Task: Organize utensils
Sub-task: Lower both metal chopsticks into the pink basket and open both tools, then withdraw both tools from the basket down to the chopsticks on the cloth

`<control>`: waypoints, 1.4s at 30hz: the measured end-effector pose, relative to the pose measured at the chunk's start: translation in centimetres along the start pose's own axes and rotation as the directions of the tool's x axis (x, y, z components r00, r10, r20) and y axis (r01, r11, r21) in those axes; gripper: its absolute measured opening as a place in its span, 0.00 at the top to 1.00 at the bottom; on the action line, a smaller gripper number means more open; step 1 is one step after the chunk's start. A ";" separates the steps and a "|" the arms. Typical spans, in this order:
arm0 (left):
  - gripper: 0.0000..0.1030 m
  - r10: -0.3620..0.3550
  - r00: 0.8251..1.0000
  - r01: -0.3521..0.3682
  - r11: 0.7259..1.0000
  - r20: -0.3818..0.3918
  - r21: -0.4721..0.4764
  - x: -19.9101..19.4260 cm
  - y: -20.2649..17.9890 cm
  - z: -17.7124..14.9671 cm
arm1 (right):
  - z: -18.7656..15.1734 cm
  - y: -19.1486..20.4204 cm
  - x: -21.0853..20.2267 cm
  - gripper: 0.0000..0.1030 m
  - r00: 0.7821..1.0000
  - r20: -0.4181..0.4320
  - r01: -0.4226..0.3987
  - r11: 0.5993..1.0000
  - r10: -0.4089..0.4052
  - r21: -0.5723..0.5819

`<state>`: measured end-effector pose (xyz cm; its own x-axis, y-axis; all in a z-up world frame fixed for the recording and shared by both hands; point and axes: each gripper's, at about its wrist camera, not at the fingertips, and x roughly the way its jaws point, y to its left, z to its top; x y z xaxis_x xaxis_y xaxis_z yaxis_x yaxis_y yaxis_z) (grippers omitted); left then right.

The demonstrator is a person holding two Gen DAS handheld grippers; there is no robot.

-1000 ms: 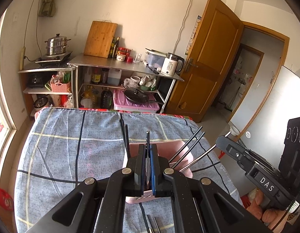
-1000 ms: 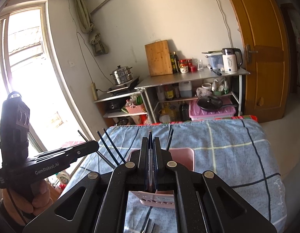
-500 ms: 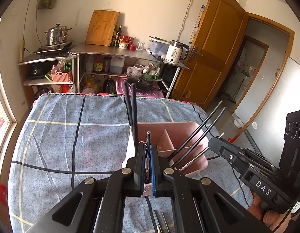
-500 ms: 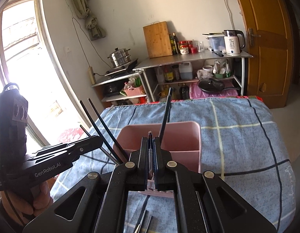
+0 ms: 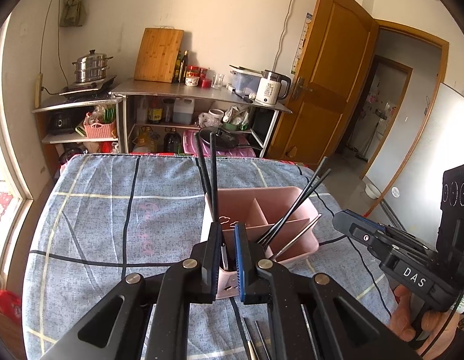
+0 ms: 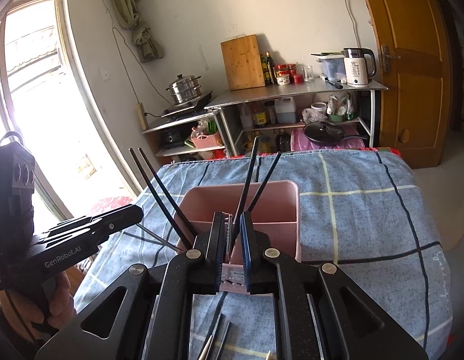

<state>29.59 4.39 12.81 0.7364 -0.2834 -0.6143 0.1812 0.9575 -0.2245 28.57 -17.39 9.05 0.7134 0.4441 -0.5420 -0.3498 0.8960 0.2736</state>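
A pink divided utensil holder [image 5: 280, 198] [image 6: 274, 195] stands on the blue checked cloth. Black chopsticks [image 5: 212, 174] [image 6: 247, 180] and more black chopsticks [image 5: 304, 198] [image 6: 159, 192] stand in its compartments, with a metal utensil [image 5: 298, 235] beside them. My left gripper [image 5: 227, 240] hangs just over the holder's near left compartment, jaws slightly open, a thin metal utensil [image 5: 224, 253] standing loose between them. My right gripper [image 6: 233, 234] hangs over the holder's near edge, jaws slightly open, a thin metal utensil [image 6: 230, 234] loose between them.
Loose utensils [image 5: 256, 339] [image 6: 215, 339] lie on the cloth [image 5: 111, 225] near the front edge. Beyond the table stand a metal shelf [image 5: 201, 96] with a kettle, cutting board and bottles, a stove with a steamer pot [image 5: 90, 66], and a wooden door [image 5: 331, 75].
Both grippers came down over the pink holder, and their jaws went from shut on thin utensils to slightly open, letting the utensils go into the holder.
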 end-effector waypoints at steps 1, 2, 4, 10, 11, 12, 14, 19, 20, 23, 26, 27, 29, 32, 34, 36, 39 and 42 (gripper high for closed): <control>0.92 0.002 1.000 -0.002 1.000 0.005 0.003 -0.4 -0.1 -0.1 | -0.1 0.1 -0.4 0.90 1.000 0.005 -0.001 1.000 0.001 0.000; 0.92 0.002 1.000 -0.002 1.000 0.013 0.006 -0.9 -0.3 -0.2 | -0.1 0.2 -0.8 0.89 1.000 0.008 -0.002 1.000 0.002 -0.002; 0.92 0.001 1.000 -0.001 1.000 0.025 0.010 -1.9 -0.5 -0.6 | -0.3 0.2 -1.6 0.89 1.000 0.017 0.001 1.000 0.000 -0.007; 0.92 -0.012 0.998 0.011 1.000 0.067 0.016 -5.0 -1.2 -2.1 | -1.7 0.5 -4.7 0.89 0.999 0.048 0.003 1.000 -0.002 -0.016; 0.92 -0.014 0.997 0.013 1.000 0.073 0.017 -5.5 -1.3 -2.4 | -2.0 0.6 -5.2 0.89 0.999 0.054 0.005 1.000 -0.004 -0.020; 0.92 -0.013 0.997 0.012 1.000 0.079 0.020 -6.0 -1.4 -2.9 | -2.3 0.7 -5.6 0.89 0.998 0.057 0.008 1.000 -0.007 -0.024; 0.92 -0.015 0.996 0.013 1.000 0.086 0.026 -6.9 -1.7 -3.9 | -3.2 0.8 -6.5 0.88 0.998 0.063 0.011 1.000 -0.009 -0.029; 0.92 -0.020 0.996 0.016 0.999 0.086 0.043 -8.3 -2.3 -6.9 | -5.7 1.0 -8.4 0.84 0.998 0.067 0.011 0.999 -0.009 -0.036; 0.92 -0.020 0.996 0.016 0.999 0.084 0.045 -8.6 -2.5 -7.6 | -6.2 1.0 -8.7 0.84 0.998 0.067 0.012 0.999 -0.010 -0.036; 0.92 -0.024 0.997 0.021 0.999 0.073 0.040 -9.0 -2.7 -9.4 | -7.6 1.1 -9.4 0.83 0.998 0.057 0.012 0.999 -0.010 -0.038; 0.92 -0.024 0.997 0.022 0.999 0.068 0.032 -9.6 -2.8 -11.2 | -9.2 1.3 -10.0 0.83 0.999 0.044 0.016 0.999 -0.014 -0.043; 0.92 -0.022 0.998 0.020 0.999 0.066 0.031 -9.7 -2.9 -11.8 | -9.7 1.3 -10.2 0.83 0.999 0.040 0.018 0.999 -0.016 -0.041; 0.92 -0.024 0.998 0.022 0.999 0.060 0.030 -10.0 -3.1 -12.9 | -10.7 1.2 -10.5 0.83 0.999 0.029 0.015 0.999 -0.014 -0.034; 0.92 -0.029 0.998 0.028 0.999 0.053 0.031 -10.4 -3.6 -14.2 | -12.1 1.2 -10.9 0.83 1.000 0.017 0.024 0.999 -0.023 -0.038; 0.92 -0.036 0.998 0.035 0.999 0.052 0.032 -10.8 -3.9 -14.9 | -12.9 1.1 -11.3 0.83 1.000 0.014 0.026 0.999 -0.025 -0.036; 0.92 -0.037 0.998 0.036 0.999 0.054 0.034 -11.1 -4.1 -15.4 | -13.4 1.0 -11.6 0.83 1.000 0.011 0.022 0.999 -0.022 -0.028; 0.92 -0.039 0.998 0.037 0.999 0.056 0.039 -11.6 -4.6 -16.3 | -14.4 0.9 -12.0 0.83 1.000 0.001 0.021 0.999 -0.021 -0.028; 0.92 -0.042 0.998 0.040 0.998 0.049 0.043 -11.7 -4.8 -17.0 | -15.0 0.8 -12.0 0.83 1.000 -0.007 0.023 0.999 -0.023 -0.027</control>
<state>9.03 2.16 8.22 0.7592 -0.3204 -0.5665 0.2381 0.9468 -0.2165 10.55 -21.92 3.85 0.7167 0.4234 -0.5541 -0.3499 0.9057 0.2395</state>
